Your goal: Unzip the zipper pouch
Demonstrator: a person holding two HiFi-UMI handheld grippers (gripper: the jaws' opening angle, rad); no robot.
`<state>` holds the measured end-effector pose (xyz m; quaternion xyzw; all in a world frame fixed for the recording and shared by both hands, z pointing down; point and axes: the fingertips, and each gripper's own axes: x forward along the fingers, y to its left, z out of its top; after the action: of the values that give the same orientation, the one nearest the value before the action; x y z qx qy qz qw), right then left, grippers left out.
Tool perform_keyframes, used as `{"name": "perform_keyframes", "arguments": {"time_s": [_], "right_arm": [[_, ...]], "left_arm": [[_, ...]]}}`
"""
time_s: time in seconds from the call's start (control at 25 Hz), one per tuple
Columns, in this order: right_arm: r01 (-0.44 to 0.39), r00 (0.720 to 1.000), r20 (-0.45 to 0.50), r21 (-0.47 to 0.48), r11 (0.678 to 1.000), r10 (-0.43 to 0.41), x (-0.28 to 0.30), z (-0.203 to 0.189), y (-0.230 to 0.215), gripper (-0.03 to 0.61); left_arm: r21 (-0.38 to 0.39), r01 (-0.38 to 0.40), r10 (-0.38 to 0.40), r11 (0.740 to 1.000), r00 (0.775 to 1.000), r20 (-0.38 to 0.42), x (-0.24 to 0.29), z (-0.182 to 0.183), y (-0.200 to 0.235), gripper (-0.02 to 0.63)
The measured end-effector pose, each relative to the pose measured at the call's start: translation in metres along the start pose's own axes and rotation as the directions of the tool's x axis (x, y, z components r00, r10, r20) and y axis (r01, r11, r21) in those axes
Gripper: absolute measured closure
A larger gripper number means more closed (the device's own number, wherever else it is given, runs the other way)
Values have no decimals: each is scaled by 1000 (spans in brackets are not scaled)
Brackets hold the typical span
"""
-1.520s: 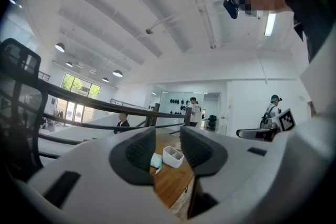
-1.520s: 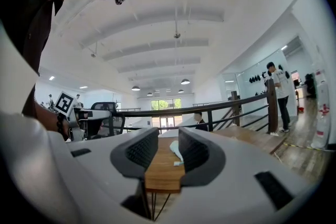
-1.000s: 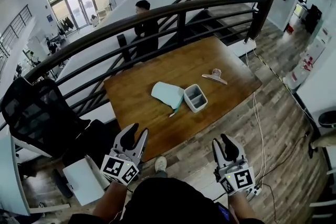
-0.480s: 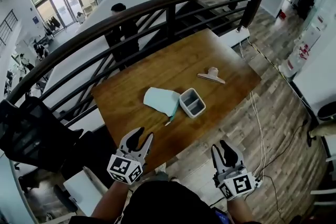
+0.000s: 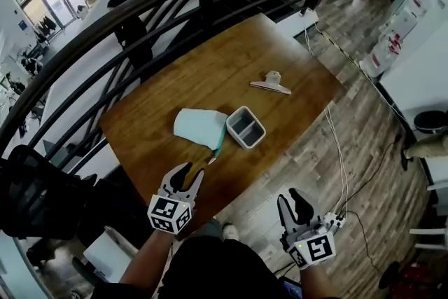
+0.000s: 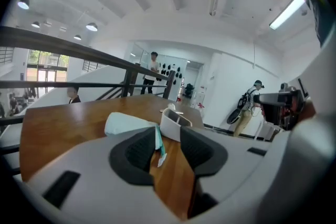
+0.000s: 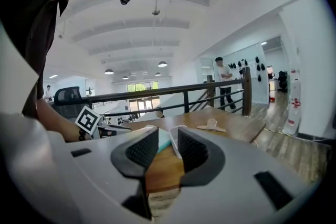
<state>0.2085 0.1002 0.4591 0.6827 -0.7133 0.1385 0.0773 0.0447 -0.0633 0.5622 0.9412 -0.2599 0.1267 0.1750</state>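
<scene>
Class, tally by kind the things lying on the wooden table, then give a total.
Teal zipper pouch: 1
Grey two-compartment box: 1
Clip: 1
Total: 3

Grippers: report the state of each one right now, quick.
Left gripper: open, holding nothing, short of the zipper pouch.
Right gripper: open, holding nothing.

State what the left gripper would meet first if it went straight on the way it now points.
Probably the pouch, at its near zipper end, seen between the open jaws of the left gripper. The tray lies right of that line. Depth is unclear.
</scene>
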Motion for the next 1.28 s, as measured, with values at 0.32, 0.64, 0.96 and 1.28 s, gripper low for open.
{"name": "perform_keyframes", "arguments": {"time_s": [0.32,0.64,0.96,1.28], "right_arm": [[82,995,-58,24,996,-80,-14,-14,-13,469],[147,984,-114,67,987,-139,-29,-32,-23,475],[178,976,-144,108,978,-162,-41,-43,-24,489],[136,982,-145,117,984,-118,-28,-39,-18,503]], "left_arm": [[10,33,-32,999,991,-127,42,-35,2,472],[55,32,-14,998,955,-297,81,-78,3,462],[104,-23,63,994,912,-406,99,-103,14,463],[6,7,-4,1000,920,-391,95,-88,4,586]]}}
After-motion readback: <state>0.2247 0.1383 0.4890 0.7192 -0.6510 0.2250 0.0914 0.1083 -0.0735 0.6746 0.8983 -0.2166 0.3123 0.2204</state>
